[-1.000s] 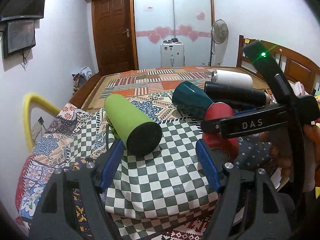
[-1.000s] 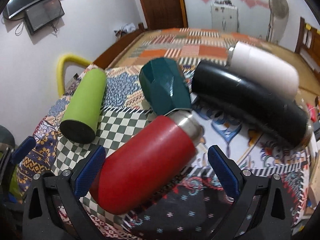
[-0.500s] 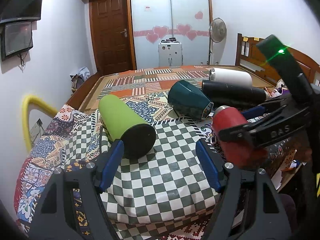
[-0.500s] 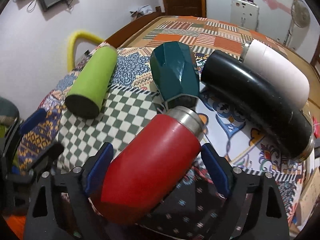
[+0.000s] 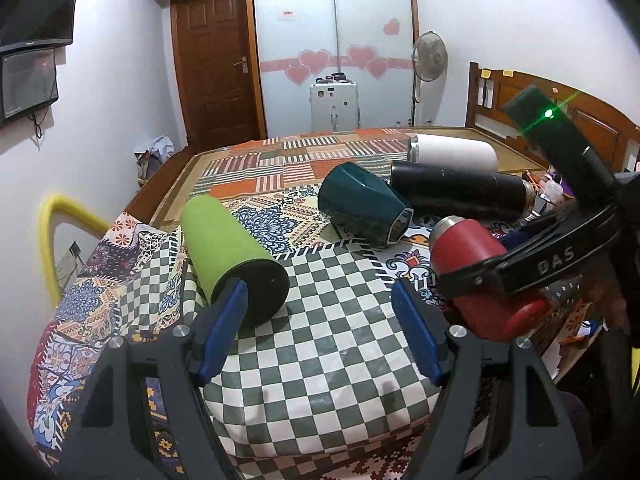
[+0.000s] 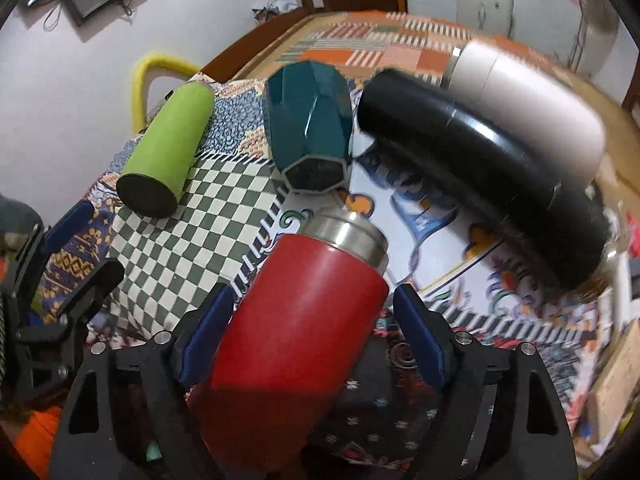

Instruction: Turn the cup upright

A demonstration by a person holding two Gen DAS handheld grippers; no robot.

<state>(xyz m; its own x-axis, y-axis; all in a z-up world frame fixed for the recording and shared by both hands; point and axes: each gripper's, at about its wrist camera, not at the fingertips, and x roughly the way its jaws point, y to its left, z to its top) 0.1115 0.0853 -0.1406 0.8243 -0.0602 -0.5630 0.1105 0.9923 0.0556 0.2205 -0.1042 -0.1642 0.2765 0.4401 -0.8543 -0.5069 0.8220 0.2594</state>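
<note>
A red cup [image 6: 296, 340] with a steel rim lies between the fingers of my right gripper [image 6: 312, 340]; the jaws stand around its body and it is tilted up off the cloth. In the left wrist view the red cup [image 5: 476, 280] is at the right with the right gripper across it. My left gripper [image 5: 320, 332] is open and empty above the checkered cloth [image 5: 320, 340]. A green cup [image 5: 228, 248], a faceted teal cup [image 5: 360, 208], a black bottle [image 5: 460, 196] and a white bottle [image 5: 452, 152] lie on their sides.
The cups lie on a patchwork-covered table [image 5: 288, 160]. A yellow chair back [image 5: 50, 240] stands at the left edge. A wooden headboard [image 5: 560, 116] is at the right; a door and a wardrobe stand behind. Clutter lies at the table's right edge [image 6: 616, 320].
My right gripper has narrowed around the red cup and tipped its rim end upward off the cloth. The left gripper has drawn back a little and stays open.
</note>
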